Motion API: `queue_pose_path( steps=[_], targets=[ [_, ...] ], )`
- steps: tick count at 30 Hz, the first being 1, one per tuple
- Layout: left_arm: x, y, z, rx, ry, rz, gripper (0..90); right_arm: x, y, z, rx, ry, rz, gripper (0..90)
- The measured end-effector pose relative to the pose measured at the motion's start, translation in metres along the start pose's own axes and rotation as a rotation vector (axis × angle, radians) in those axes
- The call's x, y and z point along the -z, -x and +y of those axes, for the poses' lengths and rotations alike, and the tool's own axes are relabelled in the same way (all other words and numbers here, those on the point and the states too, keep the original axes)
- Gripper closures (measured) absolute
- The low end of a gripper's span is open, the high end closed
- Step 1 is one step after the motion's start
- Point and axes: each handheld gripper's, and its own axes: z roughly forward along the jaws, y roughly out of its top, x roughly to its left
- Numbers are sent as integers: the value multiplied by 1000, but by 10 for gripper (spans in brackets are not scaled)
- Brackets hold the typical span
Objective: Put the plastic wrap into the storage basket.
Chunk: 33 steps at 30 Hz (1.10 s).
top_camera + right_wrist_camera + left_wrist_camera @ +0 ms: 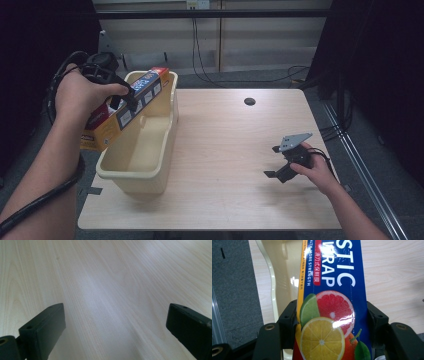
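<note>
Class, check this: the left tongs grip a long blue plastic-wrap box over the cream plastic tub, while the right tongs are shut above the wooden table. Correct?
Not quite. The right tongs are open, jaws wide apart over the pale wooden table, as the right gripper view shows. The left tongs do grip the long blue plastic-wrap box over the cream plastic tub.

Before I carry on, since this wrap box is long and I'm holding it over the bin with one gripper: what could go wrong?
The left gripper clamps the plastic wrap box across its glossy sides, so the tilted box might slip or pivot. Its far end lies over the bin's rim; lowering it could catch and nudge the yellow bin. The right gripper is open, away from the bin.
</note>
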Motion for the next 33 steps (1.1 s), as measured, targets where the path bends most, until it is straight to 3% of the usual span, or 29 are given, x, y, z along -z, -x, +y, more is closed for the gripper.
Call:
queue_pose_path(
  steps=[33],
  targets=[
    [-52, -12, -11, 87, -120, -43, 403, 2, 1, 0, 2, 12, 1, 21]
  ],
)
